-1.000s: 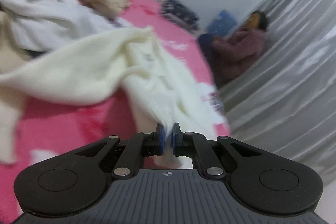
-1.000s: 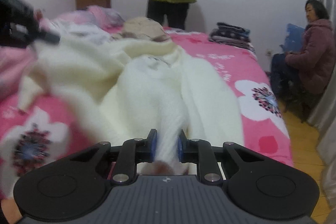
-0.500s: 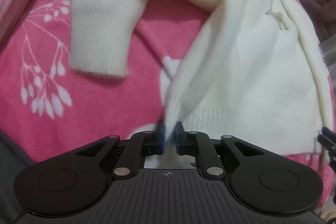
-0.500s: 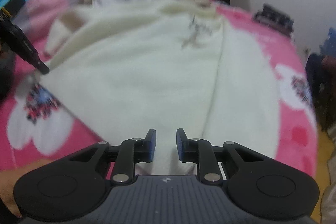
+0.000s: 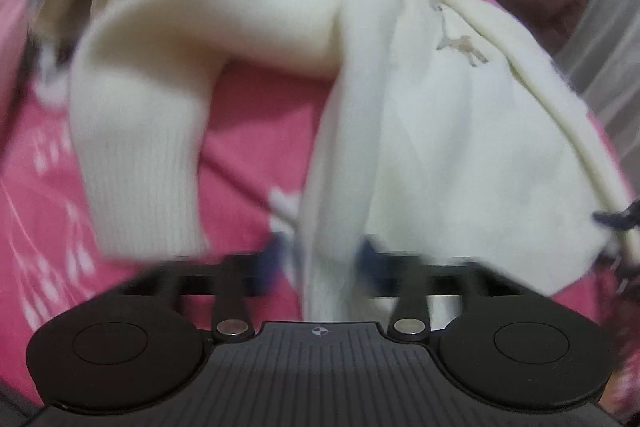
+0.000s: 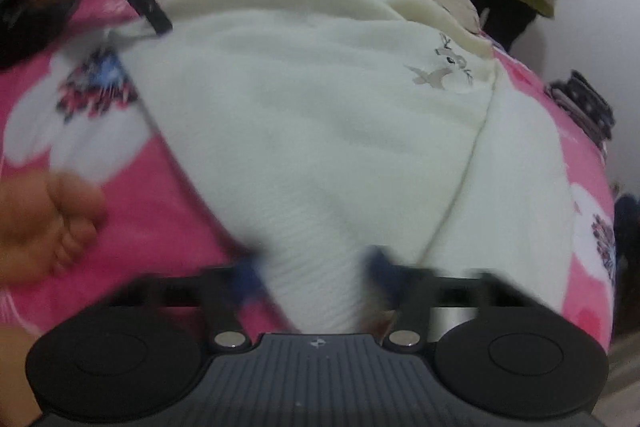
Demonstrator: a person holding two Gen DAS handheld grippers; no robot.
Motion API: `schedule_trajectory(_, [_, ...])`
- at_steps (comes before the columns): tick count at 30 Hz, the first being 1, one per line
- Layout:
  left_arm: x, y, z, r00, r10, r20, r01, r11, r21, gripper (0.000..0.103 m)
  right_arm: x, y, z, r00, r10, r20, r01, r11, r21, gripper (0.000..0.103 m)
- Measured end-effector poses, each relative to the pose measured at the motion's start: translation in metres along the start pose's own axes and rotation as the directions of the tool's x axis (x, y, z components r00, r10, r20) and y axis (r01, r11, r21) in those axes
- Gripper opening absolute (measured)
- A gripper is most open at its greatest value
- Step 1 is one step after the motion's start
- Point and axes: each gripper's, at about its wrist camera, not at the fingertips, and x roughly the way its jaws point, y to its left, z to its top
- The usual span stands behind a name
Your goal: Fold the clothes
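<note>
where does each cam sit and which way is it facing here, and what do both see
Left wrist: sits on the left gripper, looking forward and down along its fingers over the cream sweater on the pink bedspread; its own jaws are closing, hem between them.
Right wrist: sits on the right gripper, angled down over the same sweater; jaws closing with hem between them, and a bare hand shows at left.
Shared: the sweater with its deer motif, the bedspread, and each other's gripper tip.
</note>
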Motion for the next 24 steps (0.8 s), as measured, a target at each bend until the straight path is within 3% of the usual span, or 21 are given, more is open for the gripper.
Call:
schedule_trajectory(2, [-0.002, -0.002, 0.003, 1.0, -0.02, -0.001, 0.02, 0.999, -0.033, 0.008, -0.004, 0.012, 0.0, 0.996, -0.091, 0.015, 0.092, 0.994, -0.061, 0.012])
schedule_trajectory(6, [-0.013, 0.0, 0.012, 0.995, -0.097, 0.001, 0.096, 0.986, -0.135, 0.006, -0.028, -0.015, -0.001, 0.997, -0.068, 0.046, 0.062, 0.991, 0.119, 0.009])
schedule_trajectory(10, [-0.04, 0.004, 0.013, 0.979, -0.203, 0.032, 0.204, 0.939, -0.276, 0.006, -0.078, -0.033, 0.005, 0.985, -0.151, 0.082, 0.137, 0.979, 0.149, 0.007])
schedule_trajectory(13, [-0.049, 0.008, 0.011, 0.968, -0.248, 0.044, 0.248, 0.907, -0.339, 0.006, -0.106, -0.039, -0.003, 0.986, -0.163, 0.024, 0.158, 0.975, 0.158, 0.003])
schedule_trajectory(16, [-0.026, 0.015, -0.007, 0.963, -0.262, -0.069, 0.22, 0.905, -0.365, 0.006, -0.112, -0.041, -0.023, 0.99, -0.119, -0.08, 0.133, 0.97, 0.205, 0.0])
schedule_trajectory(18, [0.001, 0.019, -0.023, 0.946, -0.298, -0.13, 0.211, 0.868, -0.449, 0.006, -0.104, -0.035, -0.039, 0.988, -0.08, -0.133, 0.109, 0.968, 0.226, 0.0])
schedule_trajectory(19, [0.009, 0.02, -0.027, 0.947, -0.289, -0.14, 0.198, 0.869, -0.453, 0.006, -0.099, -0.033, -0.043, 0.988, -0.054, -0.147, 0.09, 0.964, 0.249, 0.0])
schedule_trajectory(21, [0.016, 0.017, -0.024, 0.967, -0.211, -0.146, 0.15, 0.926, -0.347, 0.008, -0.092, -0.032, -0.046, 0.992, -0.02, -0.124, 0.057, 0.951, 0.303, 0.0])
schedule_trajectory(22, [0.015, 0.015, -0.021, 0.971, -0.194, -0.143, 0.14, 0.937, -0.321, 0.009, -0.091, -0.032, -0.045, 0.995, -0.02, -0.097, 0.05, 0.951, 0.307, 0.001])
schedule_trajectory(24, [0.014, 0.016, -0.02, 0.973, -0.184, -0.14, 0.129, 0.934, -0.332, 0.011, -0.082, -0.031, -0.037, 0.998, -0.026, -0.049, 0.039, 0.955, 0.293, 0.005])
